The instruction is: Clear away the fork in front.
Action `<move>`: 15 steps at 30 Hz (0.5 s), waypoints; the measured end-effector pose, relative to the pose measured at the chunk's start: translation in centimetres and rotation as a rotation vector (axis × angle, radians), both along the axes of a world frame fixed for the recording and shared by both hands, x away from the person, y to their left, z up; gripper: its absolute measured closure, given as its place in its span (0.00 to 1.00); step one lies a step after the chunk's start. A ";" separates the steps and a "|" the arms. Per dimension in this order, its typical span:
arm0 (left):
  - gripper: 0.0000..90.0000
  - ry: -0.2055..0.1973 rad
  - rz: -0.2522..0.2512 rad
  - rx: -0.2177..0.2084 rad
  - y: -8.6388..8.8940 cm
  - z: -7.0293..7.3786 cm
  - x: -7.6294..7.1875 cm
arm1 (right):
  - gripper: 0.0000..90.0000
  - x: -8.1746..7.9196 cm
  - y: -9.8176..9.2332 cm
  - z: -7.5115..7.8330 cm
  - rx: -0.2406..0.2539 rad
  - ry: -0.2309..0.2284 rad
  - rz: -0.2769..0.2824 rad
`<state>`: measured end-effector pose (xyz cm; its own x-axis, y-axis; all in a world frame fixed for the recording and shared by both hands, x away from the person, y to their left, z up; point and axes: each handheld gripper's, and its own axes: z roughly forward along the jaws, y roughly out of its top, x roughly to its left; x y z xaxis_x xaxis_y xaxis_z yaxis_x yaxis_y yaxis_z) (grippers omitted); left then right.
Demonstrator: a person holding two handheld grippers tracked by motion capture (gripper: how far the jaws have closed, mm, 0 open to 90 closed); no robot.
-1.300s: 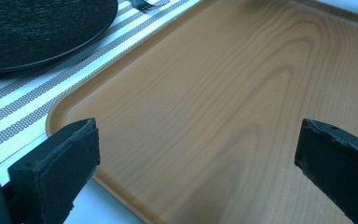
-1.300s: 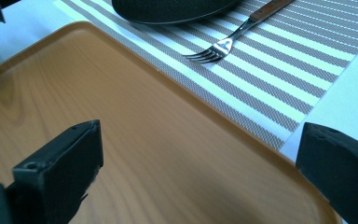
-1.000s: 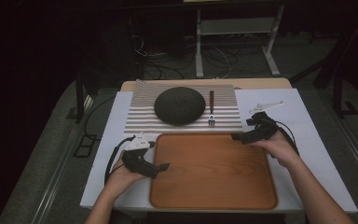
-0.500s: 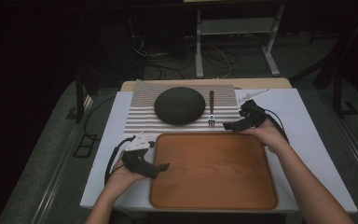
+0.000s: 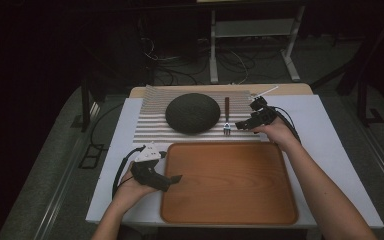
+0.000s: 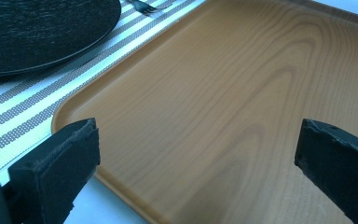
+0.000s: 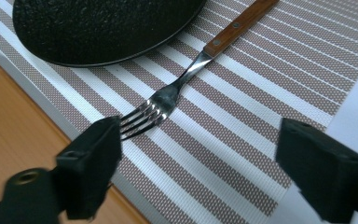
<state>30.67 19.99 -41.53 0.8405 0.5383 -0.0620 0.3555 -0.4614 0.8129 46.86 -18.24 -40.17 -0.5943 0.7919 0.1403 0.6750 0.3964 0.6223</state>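
1. The fork [image 5: 226, 118] is laid on the striped mat [image 5: 152, 125], just right of the dark plate [image 5: 192, 112], with its wooden handle pointed away from the person and its tines toward the wooden tray [image 5: 227, 182].
2. The right gripper [image 5: 240, 125] is held just beside the tines; its jaws have just been closing, yet they are seen spread, with nothing pressed between them.
3. In the right gripper view, the tines of the fork [image 7: 168, 100] are partly hidden by the left-hand jaw, and the plate [image 7: 98, 28] lies close beside the fork's neck.
4. The left gripper [image 5: 175, 178] is rested at the tray's near left corner, jaws wide apart over bare wood and nothing grasped.
5. The mat and tray are carried by a white table [image 5: 325, 130]; a cable [image 5: 117, 172] is looped beside the left hand [image 5: 130, 187].
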 end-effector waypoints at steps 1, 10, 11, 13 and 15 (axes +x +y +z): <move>0.00 0.000 0.001 -0.001 0.0 0.0 0.0 | 0.18 0.0 0.0 0.0 0.000 0.000 0.000; 0.00 -0.001 0.000 -0.004 0.1 0.0 0.0 | 0.35 2.4 1.1 0.0 -0.017 0.049 -0.021; 0.00 0.000 0.001 -0.004 0.1 0.0 0.0 | 0.37 2.7 1.3 0.0 -0.017 0.051 -0.024; 0.00 0.000 0.001 -0.003 0.1 0.0 0.0 | 0.42 3.5 1.8 0.0 -0.025 0.077 -0.030; 0.00 -0.001 0.002 -0.002 0.1 0.0 0.0 | 0.45 3.7 1.9 0.0 -0.023 0.084 -0.034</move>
<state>30.71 20.06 -41.54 0.8397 0.5395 -0.0620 0.3554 -0.4595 0.8140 50.57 -16.30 -40.18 -0.5540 0.8150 0.1699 0.7375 0.3858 0.5543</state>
